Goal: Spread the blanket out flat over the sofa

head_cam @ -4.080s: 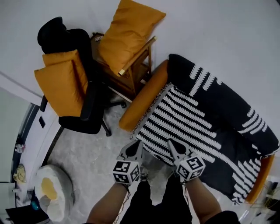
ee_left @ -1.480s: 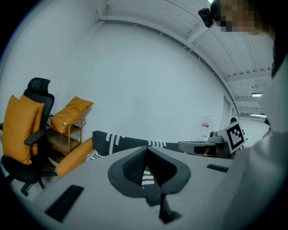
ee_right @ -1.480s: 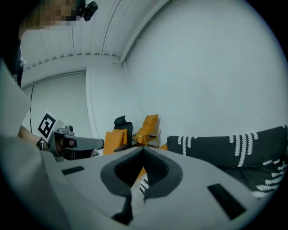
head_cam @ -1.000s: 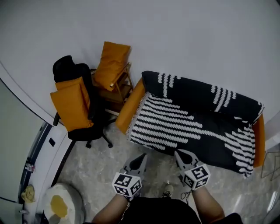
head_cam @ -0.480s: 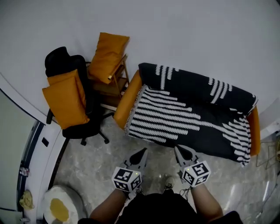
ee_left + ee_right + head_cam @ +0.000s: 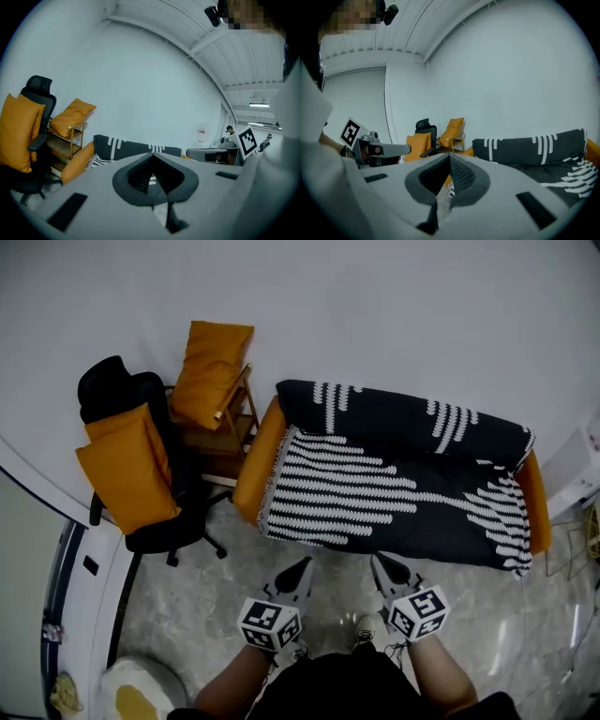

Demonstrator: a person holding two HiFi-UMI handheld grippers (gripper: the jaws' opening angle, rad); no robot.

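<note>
A black blanket with white fern-like stripes (image 6: 394, 498) lies spread over the orange sofa (image 6: 251, 472), covering its back and seat; only the orange arms show at both ends. My left gripper (image 6: 302, 565) and right gripper (image 6: 379, 562) are held side by side above the floor, well short of the sofa's front edge. Both are shut with nothing between the jaws. The blanket (image 6: 117, 146) also shows in the left gripper view, and over the sofa back (image 6: 534, 145) in the right gripper view.
A black office chair (image 6: 141, 474) carrying an orange cushion (image 6: 122, 470) stands left of the sofa. Beside it a wooden side table (image 6: 220, 427) holds another orange cushion (image 6: 211, 362). Marbled floor (image 6: 225, 596) lies underfoot, with the white wall (image 6: 375, 315) behind the sofa.
The grippers have drawn back from the blanket's front edge, and the view has pulled away, so the whole sofa now shows. Both grippers stay shut.
</note>
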